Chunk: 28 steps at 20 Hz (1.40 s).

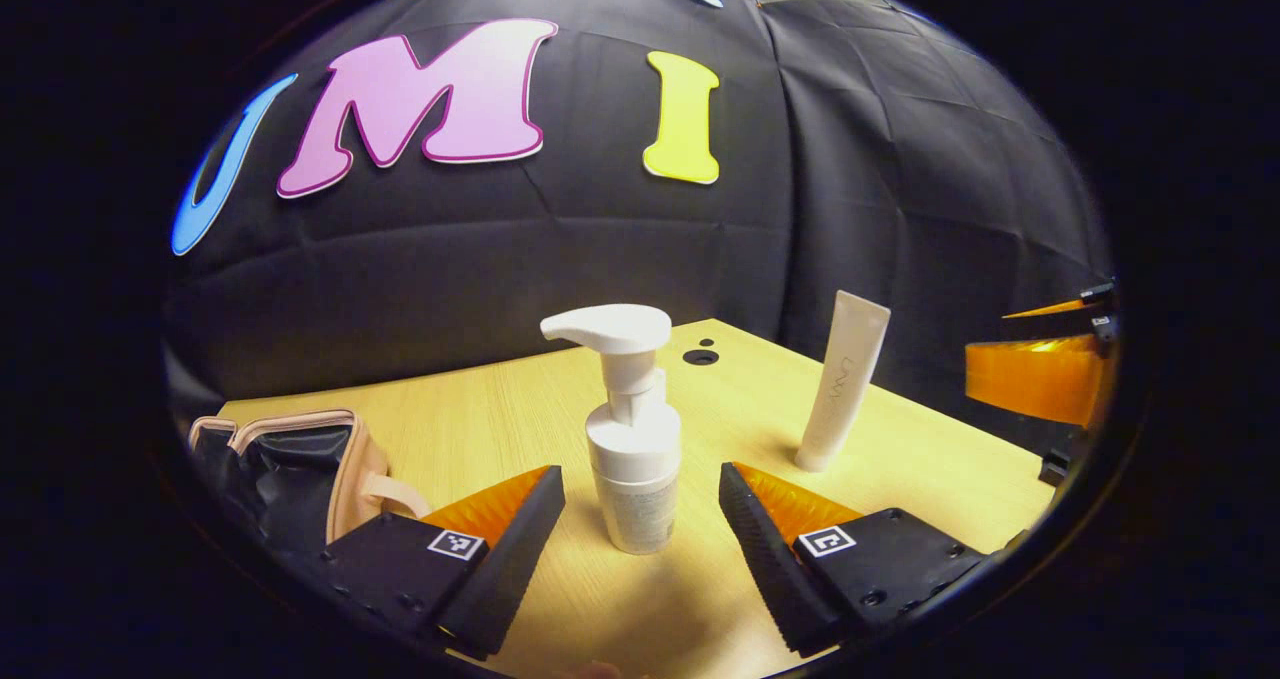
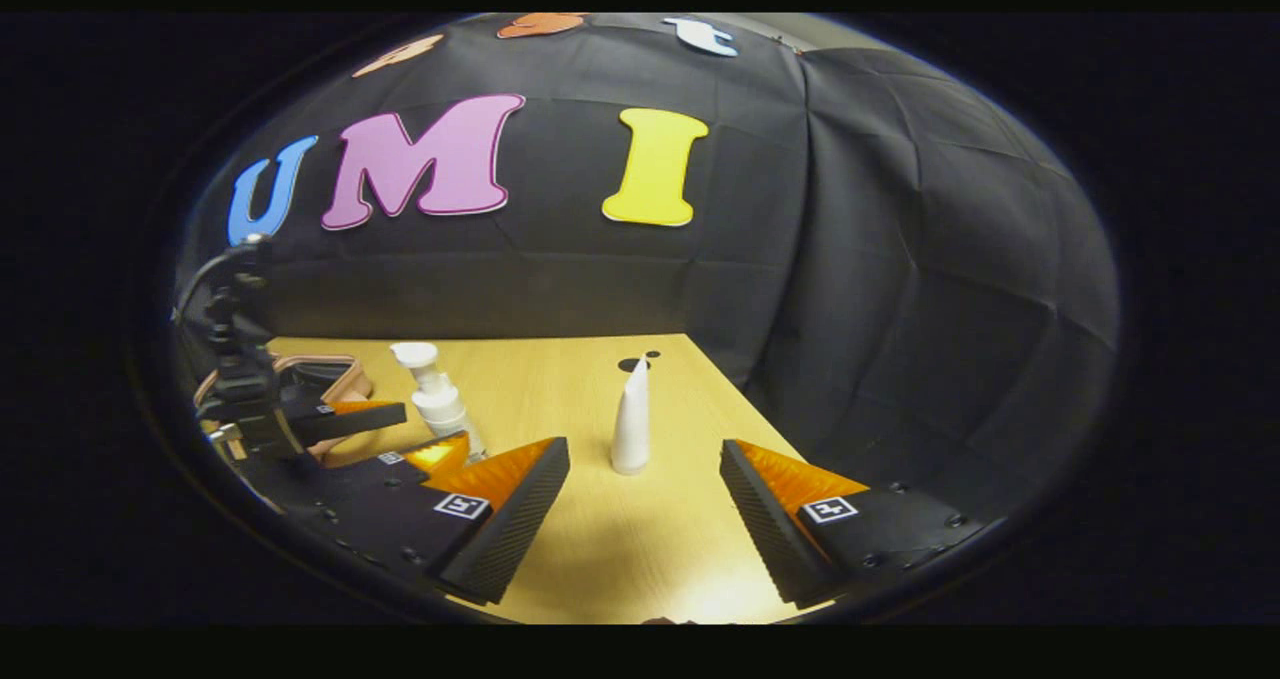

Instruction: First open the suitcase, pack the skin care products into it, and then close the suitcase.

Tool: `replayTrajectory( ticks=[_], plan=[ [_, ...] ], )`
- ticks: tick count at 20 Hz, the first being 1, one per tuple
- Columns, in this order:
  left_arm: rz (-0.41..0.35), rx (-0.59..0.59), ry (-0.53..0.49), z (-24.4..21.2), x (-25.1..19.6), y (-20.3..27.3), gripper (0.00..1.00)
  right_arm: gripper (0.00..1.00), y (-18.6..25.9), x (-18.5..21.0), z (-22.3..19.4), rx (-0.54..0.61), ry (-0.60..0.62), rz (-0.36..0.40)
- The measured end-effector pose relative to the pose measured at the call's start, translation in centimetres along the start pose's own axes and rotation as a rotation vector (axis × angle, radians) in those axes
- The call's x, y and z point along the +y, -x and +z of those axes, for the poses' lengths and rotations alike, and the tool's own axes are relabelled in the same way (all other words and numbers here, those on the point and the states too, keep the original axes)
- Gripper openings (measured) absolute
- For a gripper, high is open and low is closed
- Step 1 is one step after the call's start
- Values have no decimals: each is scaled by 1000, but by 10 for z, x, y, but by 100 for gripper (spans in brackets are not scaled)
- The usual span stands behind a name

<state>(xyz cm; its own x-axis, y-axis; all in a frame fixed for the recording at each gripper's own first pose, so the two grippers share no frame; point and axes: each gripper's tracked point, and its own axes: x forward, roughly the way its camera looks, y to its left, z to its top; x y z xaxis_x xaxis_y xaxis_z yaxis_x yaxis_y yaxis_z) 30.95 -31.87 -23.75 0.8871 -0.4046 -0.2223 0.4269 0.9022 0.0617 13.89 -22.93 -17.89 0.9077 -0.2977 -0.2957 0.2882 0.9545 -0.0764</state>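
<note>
Black cloth is hanging as a wall behind a light wooden surface (image 1: 900,459) that is carrying the things to be packed.

From the left gripper view, the left tool (image 1: 642,504) is sitting low over the surface with its two fingers spread wide and released. A white pump bottle (image 1: 630,439) is standing upright between the fingertips, with a gap on each side, so neither finger is touching it. A white tube (image 1: 842,384) is standing on its cap farther back and to the right, well apart from the bottle. At the left edge, a small pink case with a dark lining (image 1: 300,469) is lying open on the surface.

From the right gripper view, the right tool (image 2: 645,499) is also spread wide and gripping nothing. The tube (image 2: 631,419) is standing upright just beyond the gap between its fingers. To the left, the left tool (image 2: 415,439) is reaching toward the pump bottle (image 2: 432,389), and the pink case (image 2: 325,384) is lying behind it.
</note>
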Motion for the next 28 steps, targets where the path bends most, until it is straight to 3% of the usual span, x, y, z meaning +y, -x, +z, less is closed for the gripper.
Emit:
replayTrajectory(
  ticks=[5, 7, 8, 10, 16, 22, 23, 25, 27, 28],
  plan=[
    [6, 40, 24, -18, -4, -46, 97, 97, -32, 9, -4, 4, -144, 43],
    [6, 52, 40, -22, -4, -54, 88, 97, -53, 7, -8, 10, -145, 47],
    [15, 49, 44, -22, -1, -56, 74, 97, -62, 8, -12, 15, -136, 51],
    [11, 49, 58, -20, 0, -58, 64, 98, -80, 10, -17, 20, -112, 50],
    [53, 51, 94, -27, 27, -41, 61, 98, -131, 24, -39, 39, -51, 21],
    [70, 54, 79, -38, 46, -15, 61, 96, -163, 15, -47, 27, 1, -63],
    [71, 55, 80, -40, 47, -13, 61, 87, -164, 14, -46, 20, 12, -71],
    [69, 55, 78, -42, 49, -7, 61, 56, -168, 15, -50, 22, 9, -74],
    [70, 56, 78, -44, 50, -2, 61, 43, -168, 17, -48, 12, 32, -68],
    [74, 58, 81, -45, 50, 0, 61, 43, -167, 20, -48, 11, 40, -58]
  ],
)
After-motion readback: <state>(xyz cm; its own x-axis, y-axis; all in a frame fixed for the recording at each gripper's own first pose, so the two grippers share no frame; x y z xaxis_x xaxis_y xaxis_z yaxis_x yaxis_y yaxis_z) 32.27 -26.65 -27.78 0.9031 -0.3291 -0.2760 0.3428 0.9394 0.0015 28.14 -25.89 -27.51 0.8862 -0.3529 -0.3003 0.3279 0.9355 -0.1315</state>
